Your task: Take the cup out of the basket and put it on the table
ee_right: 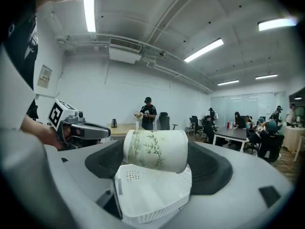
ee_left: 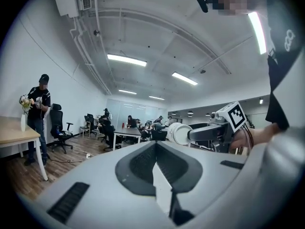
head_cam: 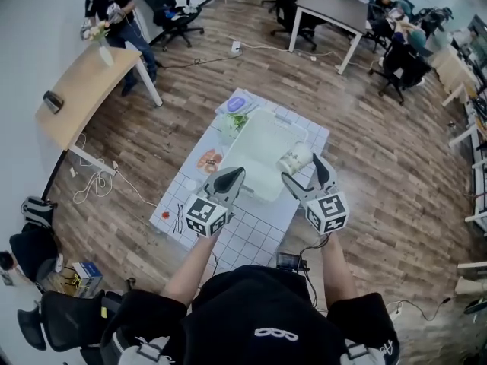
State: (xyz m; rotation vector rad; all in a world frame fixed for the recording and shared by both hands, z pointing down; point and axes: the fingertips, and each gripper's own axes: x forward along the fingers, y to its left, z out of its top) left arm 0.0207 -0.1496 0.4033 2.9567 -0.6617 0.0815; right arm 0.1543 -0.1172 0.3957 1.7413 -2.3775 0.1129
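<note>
**A:** Which gripper bears the cup?

**B:** The right gripper [head_cam: 299,166]. Its jaws stand spread and pinch the cup [head_cam: 295,158] from both sides. In the right gripper view the cup [ee_right: 155,149] lies on its side across the jaws, with a green bamboo-leaf print on its white wall facing the camera.

**A:** And the other one?

**B:** The left gripper [head_cam: 234,175] has its jaws pressed together, with nothing between them. It is held just beside the right gripper, on that gripper's left, and the two are apart. In the left gripper view one round end of the cup [ee_left: 177,133] shows past the closed jaws.

**A:** Where is the cup relative to the basket and the table?

**B:** It is held in the air, borne by the jaws alone. In the head view it shows over the right, near corner of the pale basket [head_cam: 259,143]. The basket stands on the white, grid-marked table [head_cam: 190,196].

**A:** What else is on the table?

**B:** A small dish of reddish pieces [head_cam: 209,160] lies just left of the basket. Something leafy and green [head_cam: 236,122] sits at the basket's far left corner. Well beyond the table, a person [head_cam: 106,6] stands at a wooden desk [head_cam: 76,90].
</note>
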